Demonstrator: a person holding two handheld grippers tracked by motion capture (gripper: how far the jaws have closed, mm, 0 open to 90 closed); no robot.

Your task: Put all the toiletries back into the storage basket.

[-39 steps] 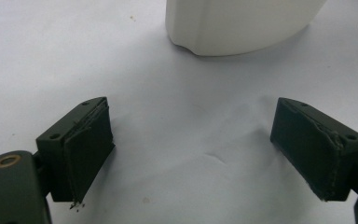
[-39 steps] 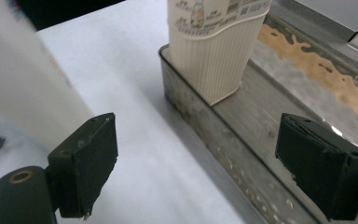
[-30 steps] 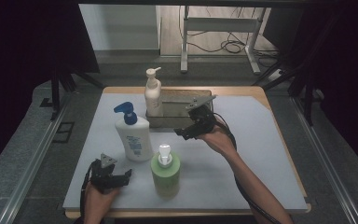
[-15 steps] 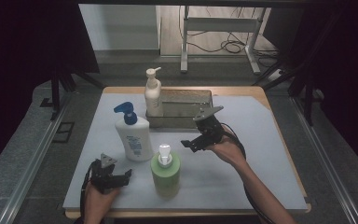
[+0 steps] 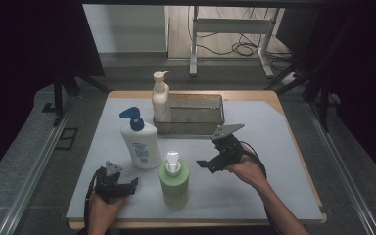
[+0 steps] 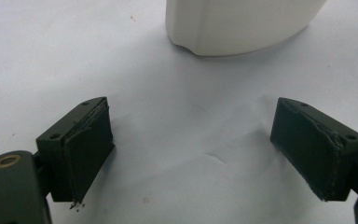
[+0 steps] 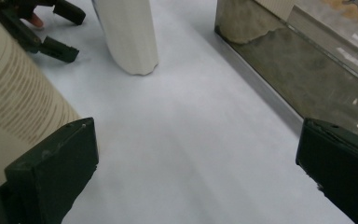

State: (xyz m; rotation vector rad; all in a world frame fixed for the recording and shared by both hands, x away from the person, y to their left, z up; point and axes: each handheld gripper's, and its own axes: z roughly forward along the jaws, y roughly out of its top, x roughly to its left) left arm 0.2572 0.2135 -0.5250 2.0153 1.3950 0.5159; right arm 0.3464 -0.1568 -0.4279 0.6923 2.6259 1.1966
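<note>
A green bottle (image 5: 175, 181) with a white pump top stands near the front middle of the white mat. My right gripper (image 5: 204, 165) is just to its right, open and pointing at it, with nothing between the jaws. In the right gripper view the green bottle (image 7: 14, 102) stands against the left jaw's outer side, and my right gripper (image 7: 200, 172) is open over bare mat. My left gripper (image 5: 131, 187) rests open at the front left. In the left gripper view my left gripper (image 6: 205, 154) faces the base of a white bottle (image 6: 237, 23).
A white bottle with a blue pump (image 5: 139, 142) stands left of the green one. Behind them a grey tray (image 5: 198, 117) holds a cream pump bottle (image 5: 160, 100) at its left end. The tray wall (image 7: 307, 79) runs along the right of the right gripper view.
My right gripper has come away from the tray toward the near side and now sits low beside the green bottle. The left gripper has stayed put.
</note>
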